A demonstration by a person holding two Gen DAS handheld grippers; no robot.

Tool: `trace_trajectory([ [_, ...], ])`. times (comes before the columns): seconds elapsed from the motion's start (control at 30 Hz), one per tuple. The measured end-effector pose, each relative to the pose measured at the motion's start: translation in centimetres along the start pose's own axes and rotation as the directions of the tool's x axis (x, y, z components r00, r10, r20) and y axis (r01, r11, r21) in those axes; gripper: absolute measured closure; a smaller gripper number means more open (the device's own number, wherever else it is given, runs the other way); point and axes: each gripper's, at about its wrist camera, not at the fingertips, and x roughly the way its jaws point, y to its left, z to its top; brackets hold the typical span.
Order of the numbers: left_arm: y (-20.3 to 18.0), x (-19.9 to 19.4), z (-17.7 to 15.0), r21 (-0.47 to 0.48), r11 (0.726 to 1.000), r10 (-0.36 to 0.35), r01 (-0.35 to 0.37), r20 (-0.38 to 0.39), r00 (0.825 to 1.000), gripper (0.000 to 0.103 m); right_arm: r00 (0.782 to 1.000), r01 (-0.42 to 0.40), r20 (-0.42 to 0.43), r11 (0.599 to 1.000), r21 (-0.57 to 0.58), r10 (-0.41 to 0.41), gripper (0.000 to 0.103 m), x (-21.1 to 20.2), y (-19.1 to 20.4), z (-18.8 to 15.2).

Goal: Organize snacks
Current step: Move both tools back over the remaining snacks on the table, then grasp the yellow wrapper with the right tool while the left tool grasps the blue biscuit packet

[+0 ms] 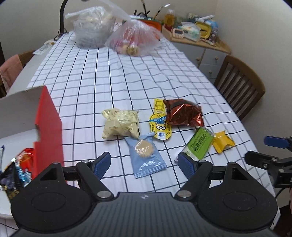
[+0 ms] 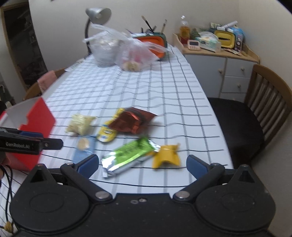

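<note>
Several snack packets lie on the checked tablecloth (image 1: 102, 76): a pale yellow packet (image 1: 120, 124), a yellow minion pack (image 1: 160, 124), a copper foil pack (image 1: 184, 113), a light blue packet (image 1: 146, 156), a green bar (image 1: 199, 144) and a small yellow packet (image 1: 222, 142). A red box (image 1: 47, 131) with snacks inside stands at the left. My left gripper (image 1: 144, 164) is open, its jaws either side of the blue packet's near end. My right gripper (image 2: 142, 164) is open above the green bar (image 2: 127, 155) and small yellow packet (image 2: 166, 155).
Two plastic bags (image 1: 94, 27) (image 1: 135, 40) of food sit at the table's far end by a desk lamp (image 2: 96, 14). A wooden chair (image 2: 270, 102) stands at the right edge. A cluttered cabinet (image 2: 219, 60) is behind it.
</note>
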Motion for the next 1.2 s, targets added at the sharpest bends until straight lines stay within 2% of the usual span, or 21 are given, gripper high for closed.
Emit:
trace_trajectory([
  [0.3, -1.2, 5.5, 1.0, -0.046, 0.996, 0.078, -0.082, -0.087, 0.993, 0.023, 0.996, 0.030, -0.078, 0.999, -0.046, -0.033, 0.002, 4.6, -3.3, -0.2],
  [0.63, -2.0, 8.8, 1.1, -0.034, 0.988, 0.144, -0.150, -0.131, 0.981, 0.023, 0.992, 0.036, -0.112, 0.990, -0.139, -0.051, 0.008, 8.0, -3.4, -0.1],
  [0.97, -2.2, 10.0, 1.1, -0.049, 0.980, 0.186, -0.195, -0.140, 0.972, 0.023, 0.991, 0.028, -0.122, 0.983, -0.180, -0.050, 0.027, 9.3, -2.9, 0.0],
  [1.13, -1.6, 10.2, 0.9, -0.063, 0.975, 0.204, -0.215, -0.145, 0.968, 0.023, 0.991, 0.034, -0.123, 0.983, -0.181, -0.057, 0.032, 9.8, -2.9, 0.1],
  [1.2, -1.7, 10.1, 0.9, -0.067, 0.975, 0.202, -0.213, -0.144, 0.969, 0.027, 0.990, 0.033, -0.127, 0.984, -0.176, -0.056, 0.038, 10.0, -3.0, 0.0],
])
